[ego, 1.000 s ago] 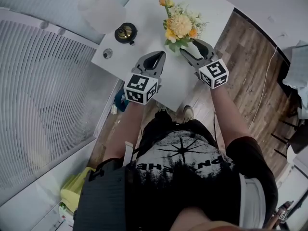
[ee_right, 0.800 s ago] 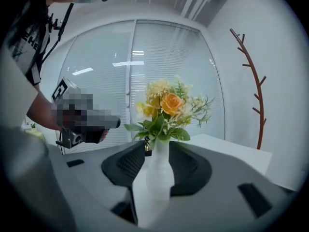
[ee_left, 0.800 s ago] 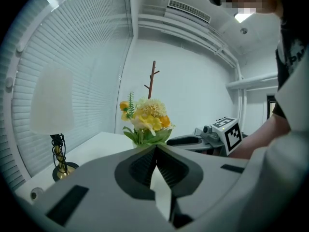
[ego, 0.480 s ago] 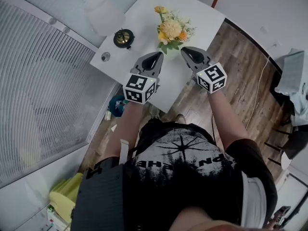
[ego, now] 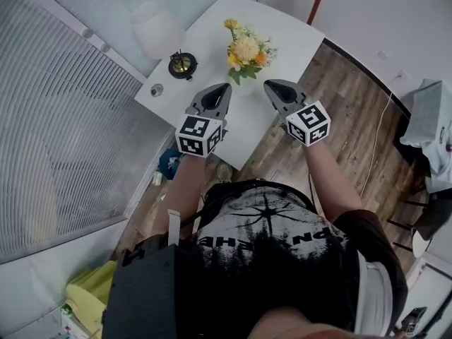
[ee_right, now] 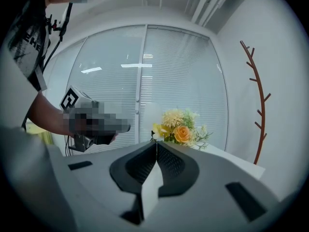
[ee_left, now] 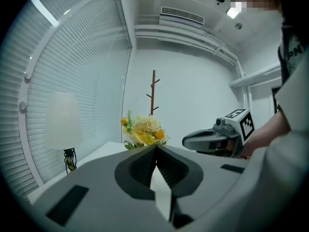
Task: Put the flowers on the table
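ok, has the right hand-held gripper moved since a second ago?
Yes. The right hand-held gripper has pulled back from the flowers toward the person, jaws shut; bare table now shows between them.

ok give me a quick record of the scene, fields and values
flowers: upright on the white table, clear of both grippers
left gripper: shut, empty, near the table's edge
right gripper: shut, empty, beside the left one
also on table: lamp
task status: flowers look placed
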`<action>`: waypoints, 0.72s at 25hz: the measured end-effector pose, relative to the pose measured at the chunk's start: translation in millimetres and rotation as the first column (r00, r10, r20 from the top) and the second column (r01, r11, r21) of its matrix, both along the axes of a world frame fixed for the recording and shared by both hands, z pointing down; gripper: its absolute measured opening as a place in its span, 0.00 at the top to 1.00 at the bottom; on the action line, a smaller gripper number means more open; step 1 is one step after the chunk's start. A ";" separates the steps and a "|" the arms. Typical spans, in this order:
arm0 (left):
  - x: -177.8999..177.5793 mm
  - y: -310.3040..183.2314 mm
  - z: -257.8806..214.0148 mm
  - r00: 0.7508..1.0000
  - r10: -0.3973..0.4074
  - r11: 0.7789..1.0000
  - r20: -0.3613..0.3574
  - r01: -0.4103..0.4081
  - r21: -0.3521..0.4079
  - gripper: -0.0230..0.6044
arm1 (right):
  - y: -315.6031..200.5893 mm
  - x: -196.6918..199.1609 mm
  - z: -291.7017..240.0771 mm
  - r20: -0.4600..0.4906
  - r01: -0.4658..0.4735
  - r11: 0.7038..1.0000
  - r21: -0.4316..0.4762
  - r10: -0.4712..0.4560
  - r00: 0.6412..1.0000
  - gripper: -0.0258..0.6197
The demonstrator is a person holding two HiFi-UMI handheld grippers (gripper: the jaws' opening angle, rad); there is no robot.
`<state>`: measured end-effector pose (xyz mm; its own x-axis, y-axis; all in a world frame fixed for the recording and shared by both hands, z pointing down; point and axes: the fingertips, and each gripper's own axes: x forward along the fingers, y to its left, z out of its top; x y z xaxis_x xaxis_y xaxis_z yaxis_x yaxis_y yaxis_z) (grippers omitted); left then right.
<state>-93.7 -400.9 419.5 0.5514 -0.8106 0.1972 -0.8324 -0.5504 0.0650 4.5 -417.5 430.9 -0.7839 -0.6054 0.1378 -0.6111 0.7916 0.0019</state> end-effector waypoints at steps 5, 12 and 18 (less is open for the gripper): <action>2.8 8.7 1.2 1.000 -0.002 1.000 0.004 0.002 0.000 0.94 | 10.0 9.1 -5.8 -0.036 -0.002 1.000 0.020 0.003 0.999 0.93; 11.9 15.1 -0.4 1.000 0.001 1.000 -0.001 -0.001 0.008 0.94 | 19.5 15.9 -14.8 -0.055 0.009 0.998 0.055 -0.006 0.998 0.93; 13.8 19.2 -4.3 1.000 -0.004 1.000 -0.001 0.004 0.020 0.94 | 22.9 21.4 -13.5 -0.045 0.002 0.999 0.043 0.000 0.999 0.93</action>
